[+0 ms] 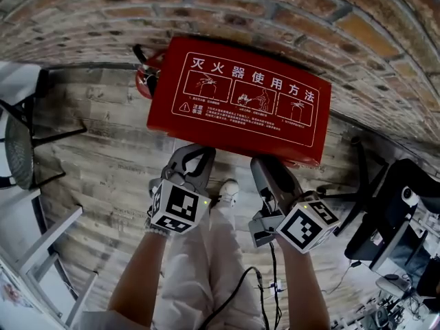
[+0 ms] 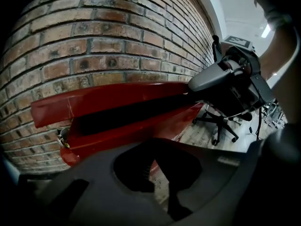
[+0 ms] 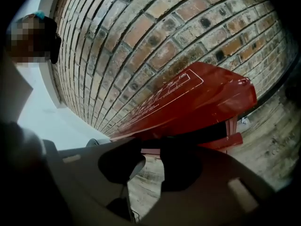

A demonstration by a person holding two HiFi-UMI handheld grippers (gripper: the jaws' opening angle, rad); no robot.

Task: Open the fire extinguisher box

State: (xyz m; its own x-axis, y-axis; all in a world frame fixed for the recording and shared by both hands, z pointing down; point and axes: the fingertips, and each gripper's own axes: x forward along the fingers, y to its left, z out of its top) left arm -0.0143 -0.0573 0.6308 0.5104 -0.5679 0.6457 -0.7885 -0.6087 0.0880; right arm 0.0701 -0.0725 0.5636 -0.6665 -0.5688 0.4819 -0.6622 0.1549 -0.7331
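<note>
While the red metal fire extinguisher box point(image 1: 240, 102) with the white printed instructions on top is sitting on the pale wooden plank floor point(image 1: 103, 157), backed right up against the brown brick wall point(image 1: 206, 5), the person is working on its front edge with both tools at once.

So the lid-lifting step is what's going on here. The box's flat red lid point(image 2: 108, 100) is already standing a bit off the red base point(image 2: 131, 131). Both gripper views are showing a dark gap running between the two, so it's cracked open but nowhere near swung back.

The left gripper point(image 1: 194, 155) is hovering just at the near rim, towards the lid's left half. Its jaws are standing apart with only floor and a sliver of red showing between them, so it isn't clamping anything as far as I'm seeing.

The right gripper point(image 1: 269, 165) is sitting just beside it, towards the right half. Its jaws are apart too, tips tucked up close under the lid's front lip. Whether they're actually touching the lip, I can't tell.

My guess for the next bit: the lid is wide and flat, so it's wanting an even push upward from both sides and then back towards the wall. With nothing pinched, I'm thinking it could slide off the tips and drop shut.
</note>
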